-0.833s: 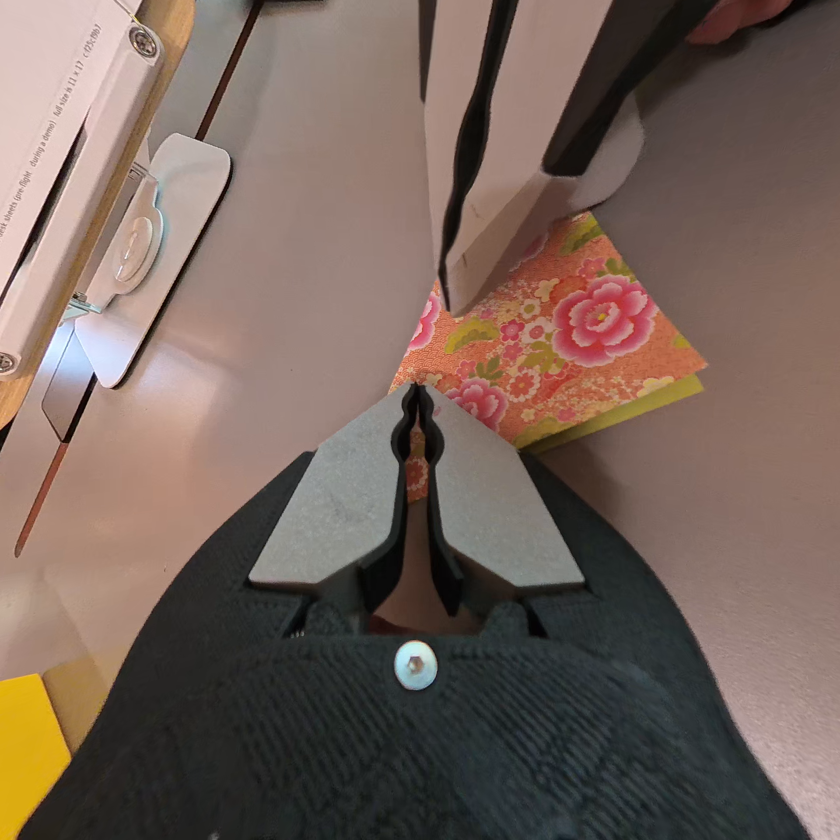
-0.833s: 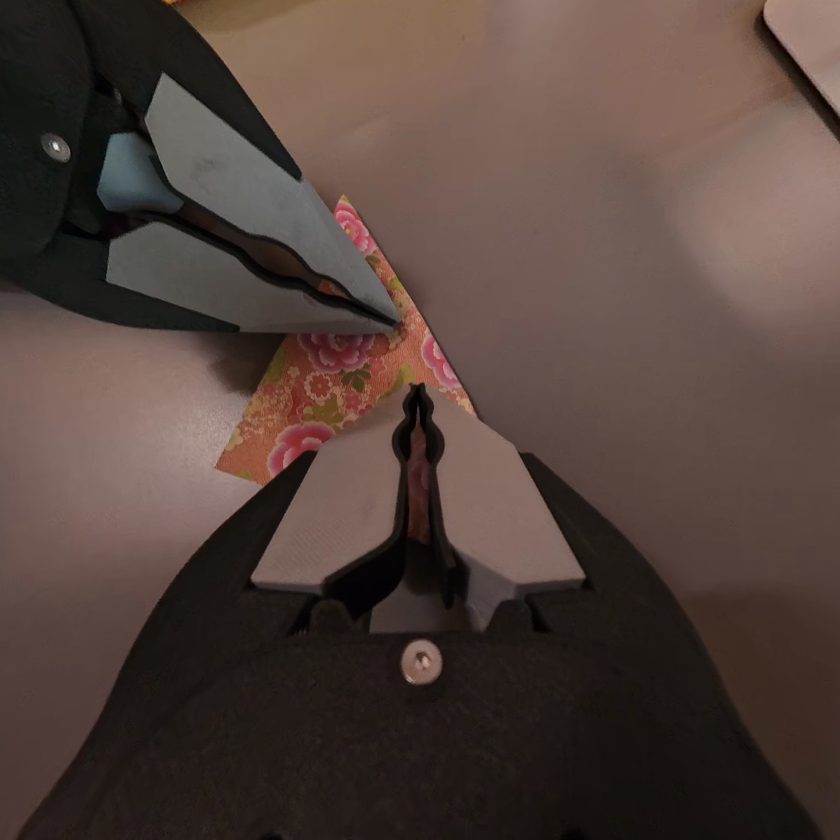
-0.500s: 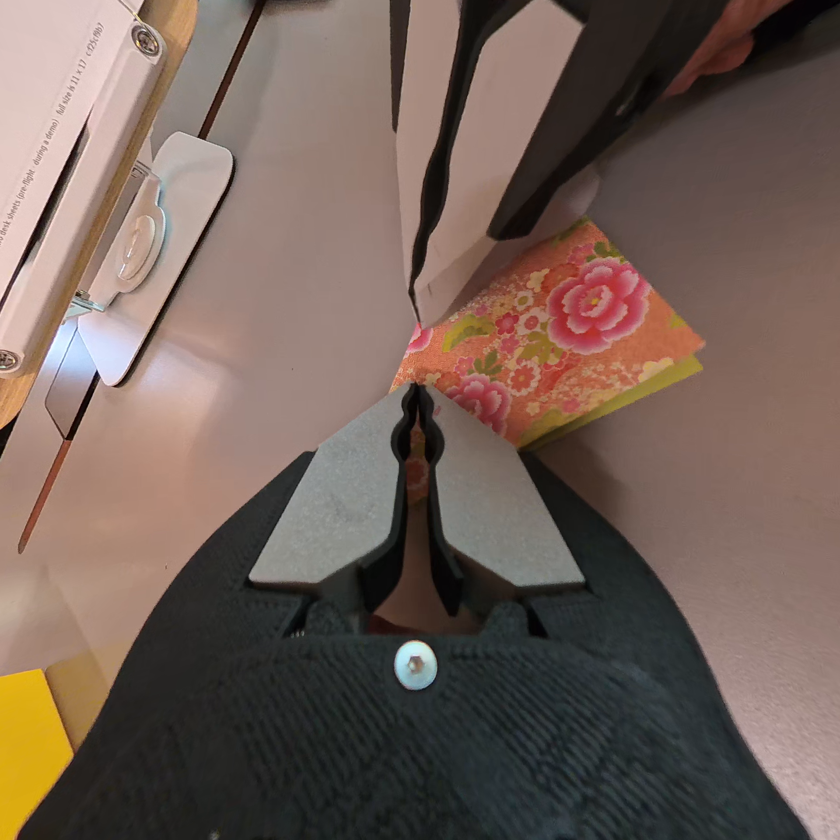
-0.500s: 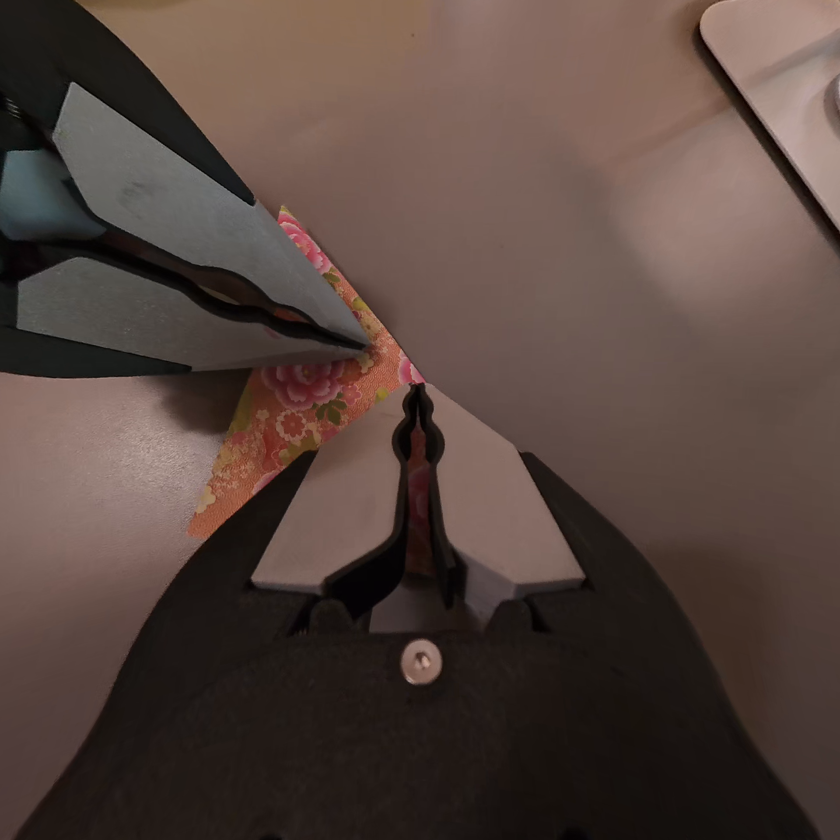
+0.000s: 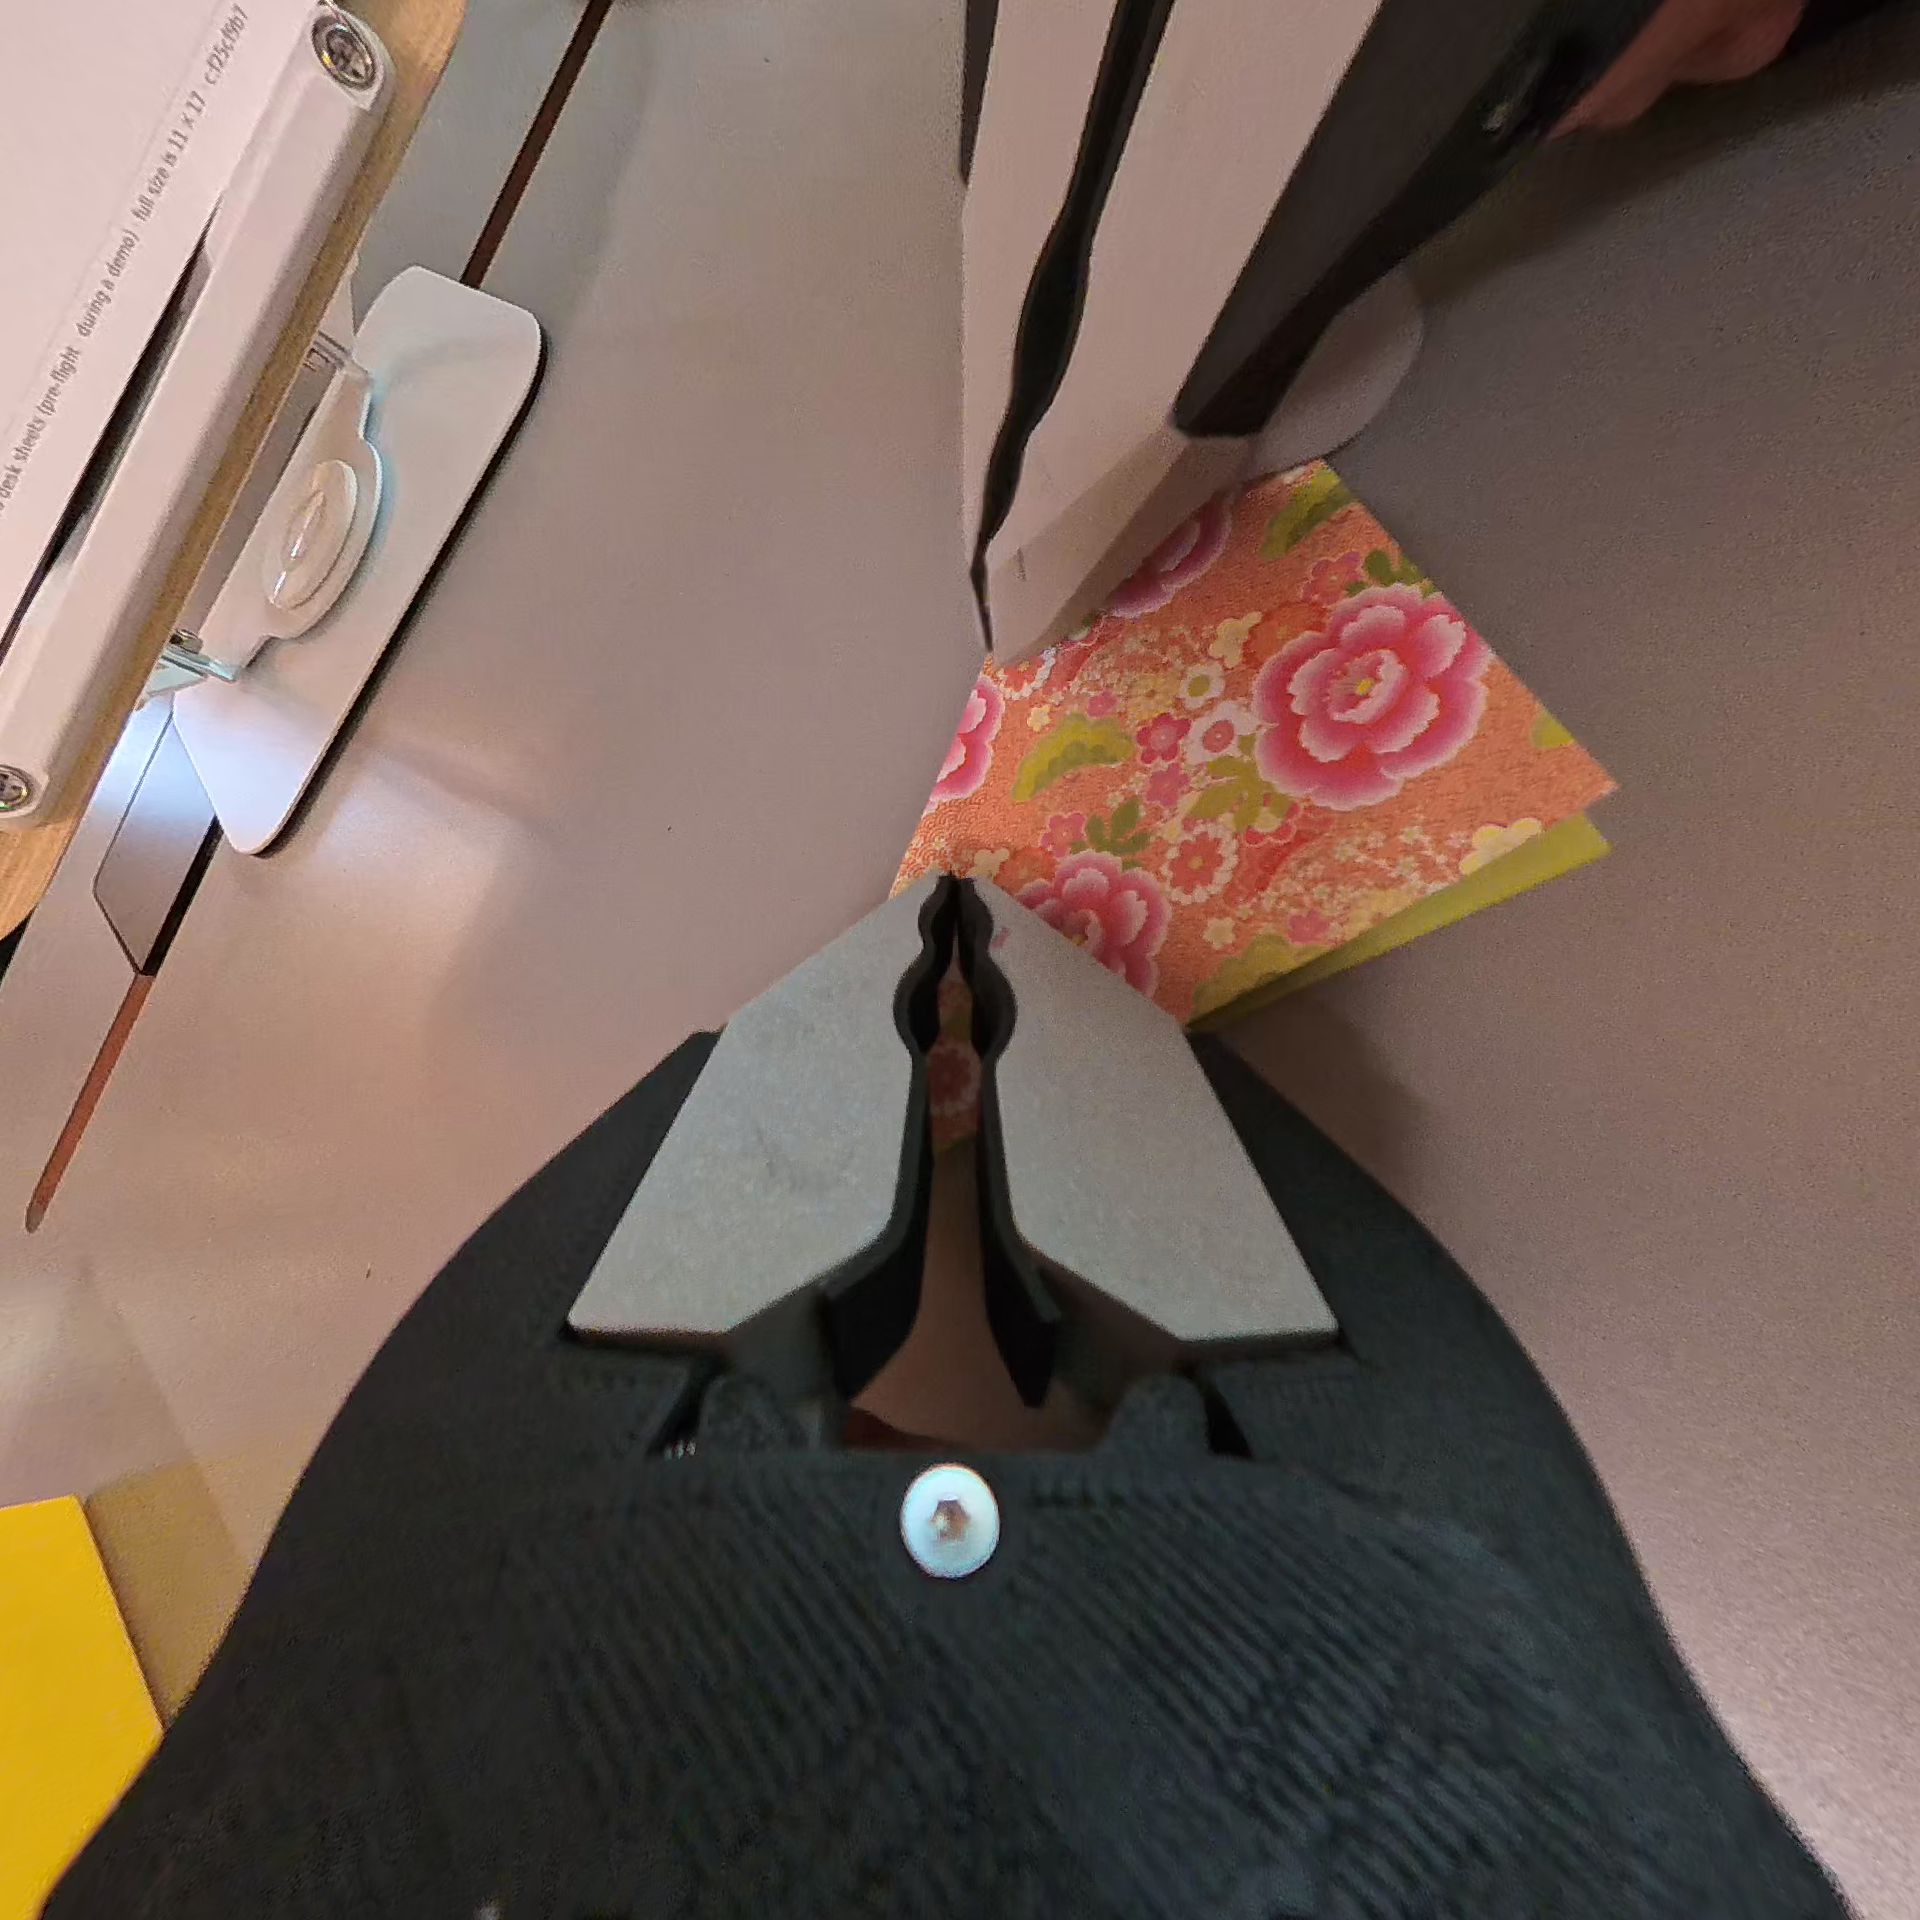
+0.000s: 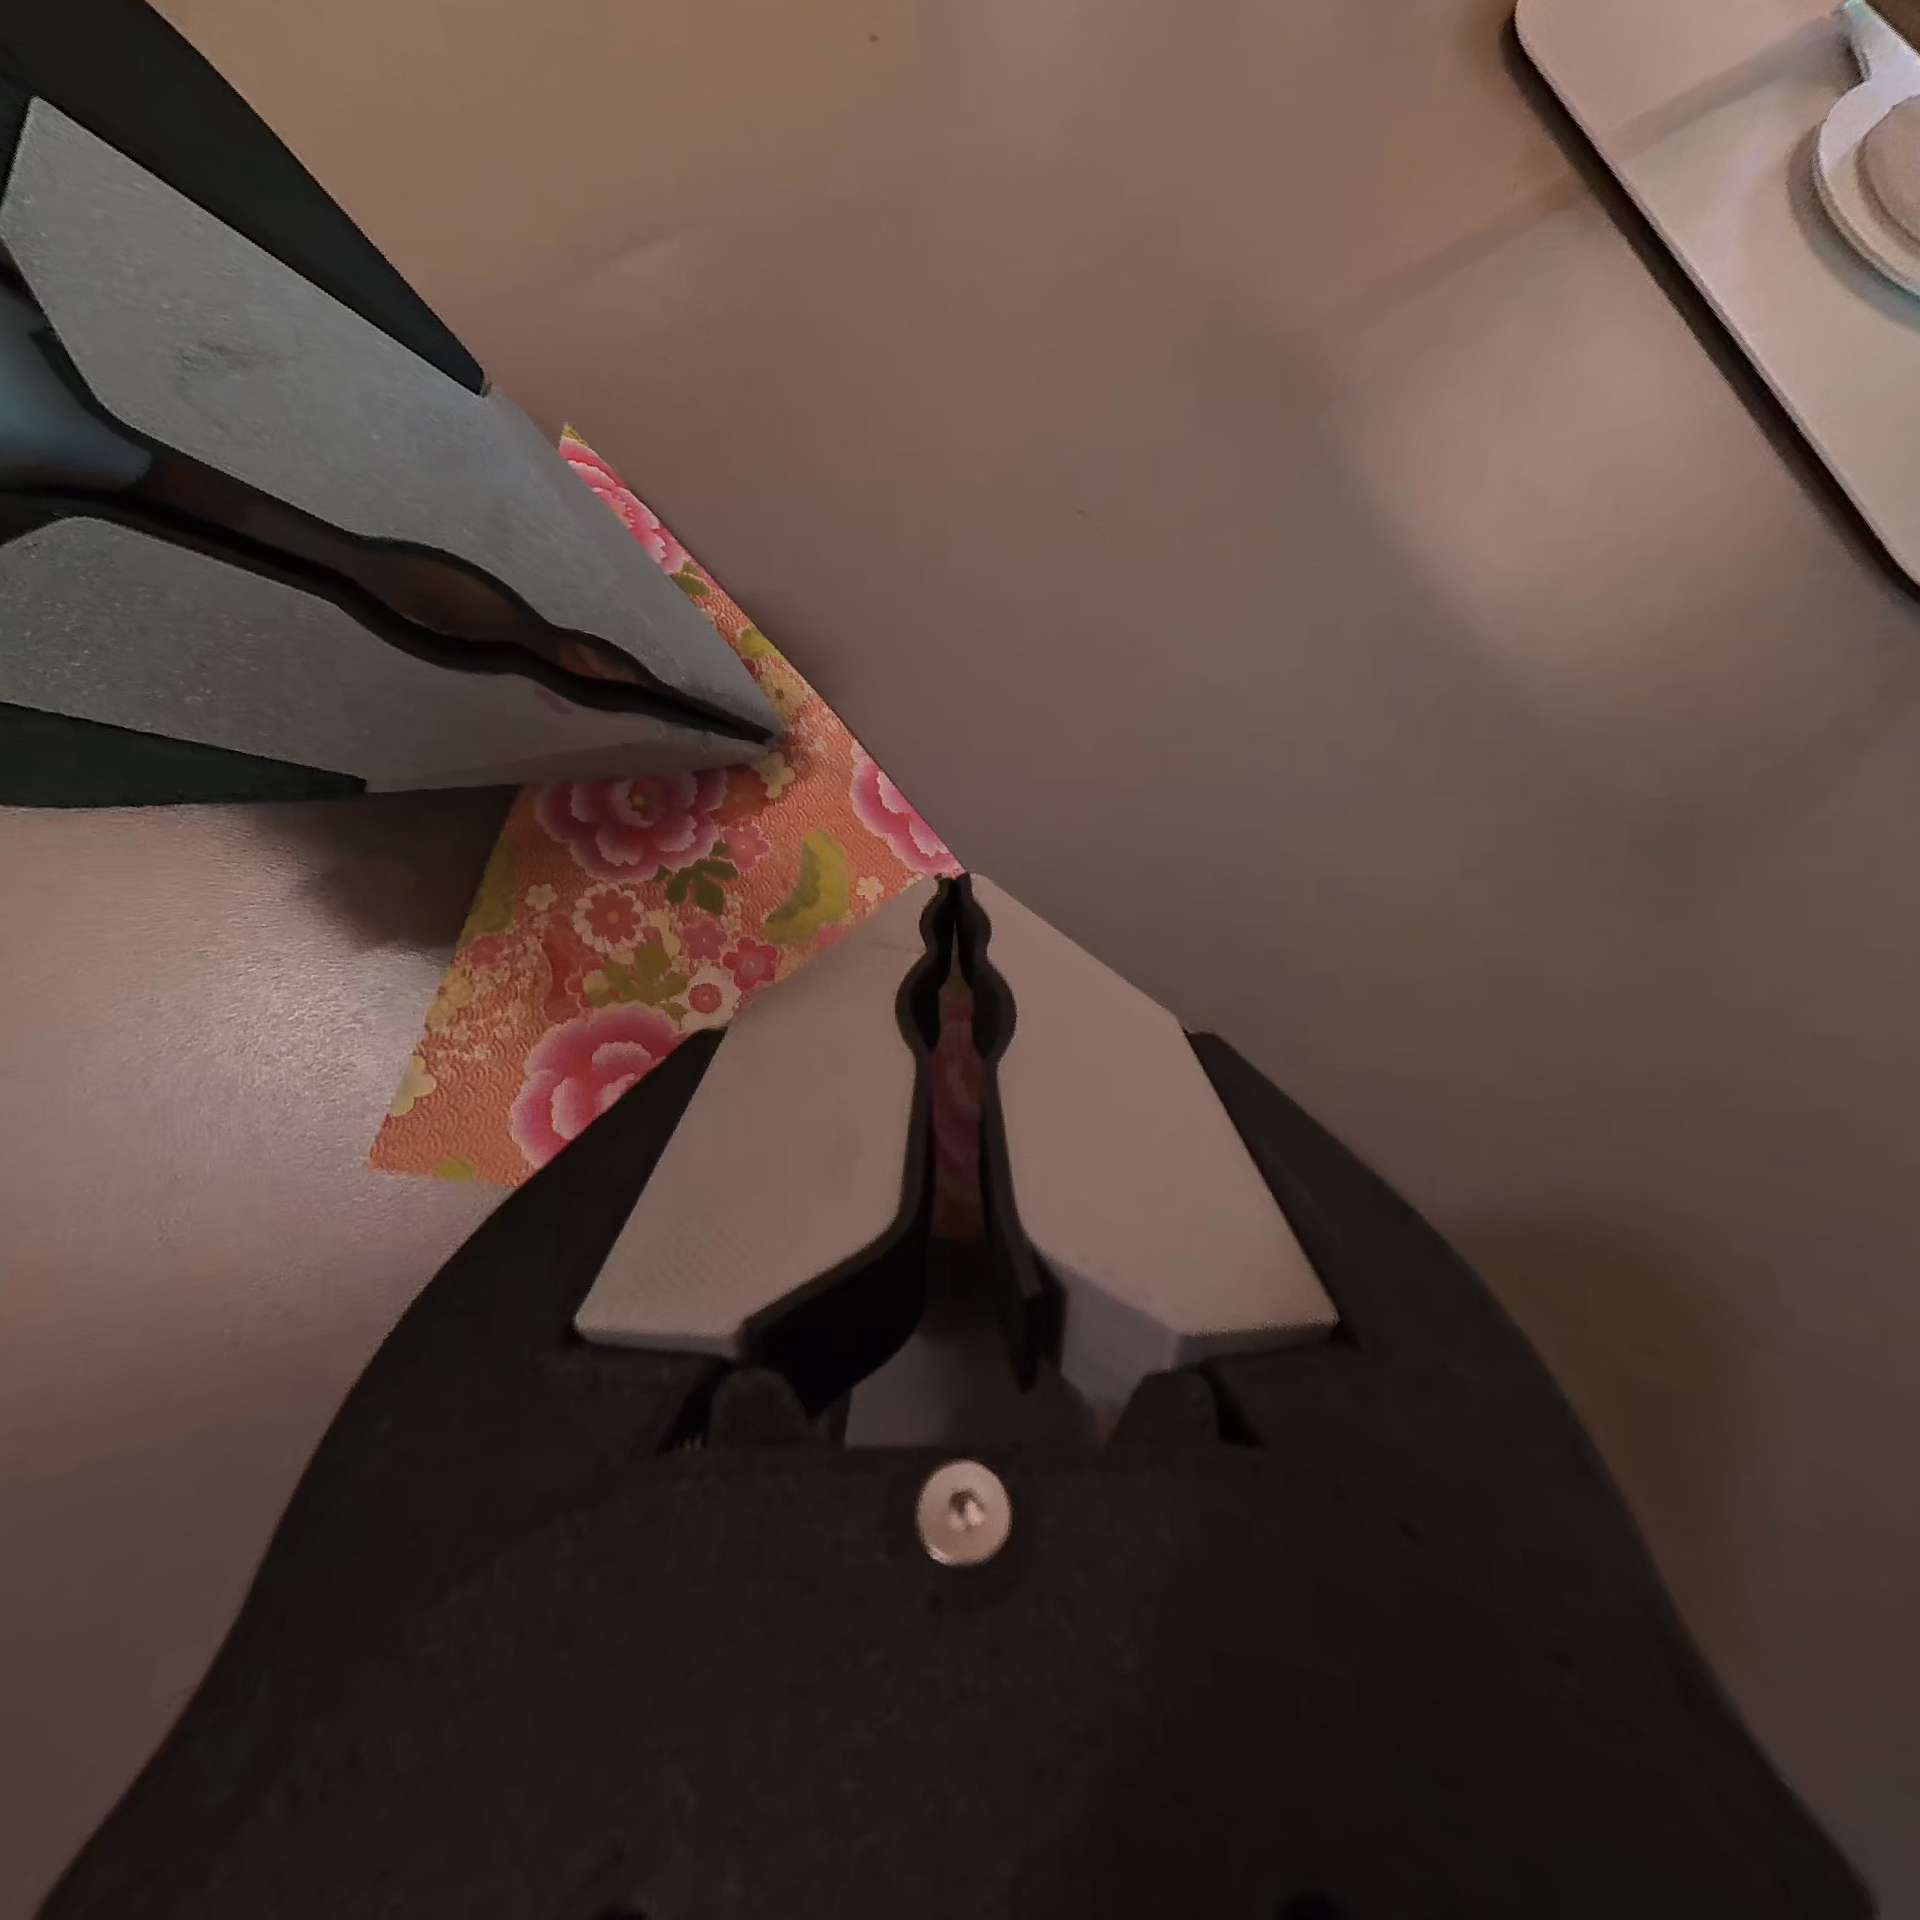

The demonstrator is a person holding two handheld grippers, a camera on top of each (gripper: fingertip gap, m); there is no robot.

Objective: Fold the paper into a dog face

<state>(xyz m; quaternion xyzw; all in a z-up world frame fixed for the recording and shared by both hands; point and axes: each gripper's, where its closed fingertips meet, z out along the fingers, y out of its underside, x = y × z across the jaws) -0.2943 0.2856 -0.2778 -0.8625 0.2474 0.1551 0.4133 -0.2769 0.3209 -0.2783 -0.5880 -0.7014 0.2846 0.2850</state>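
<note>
The paper [image 5: 1247, 769] is a floral sheet, orange with pink blossoms on top and yellow-green underneath, already folded over on itself so that a strip of the green layer shows along one edge. It lies flat on the grey counter [image 5: 1662, 1247], out in the open surface and away from any visible edge.

Both tools press down on it along its folded edge. The left hand-held gripper [image 5: 956, 894] has its two fingers closed together, tips resting on one corner of the paper, with nothing clamped between them as far as can be seen. The right hand-held gripper [image 6: 954, 888] is likewise closed, its tips on the paper's point near the far end of the crease; paper shows through the slot behind the tips, but it appears to lie beneath, not gripped.

The paper looks thin, light and easily creased. It would likely slide on the smooth counter if pushed sideways, so pressing straight down seems wiser. For the next fold, a loose corner, where the layers part slightly, seems the best place to pinch.

A white plate with a clip [image 5: 343, 520] sits toward the counter's side, and a yellow pad [image 5: 52, 1704] lies nearer.
</note>
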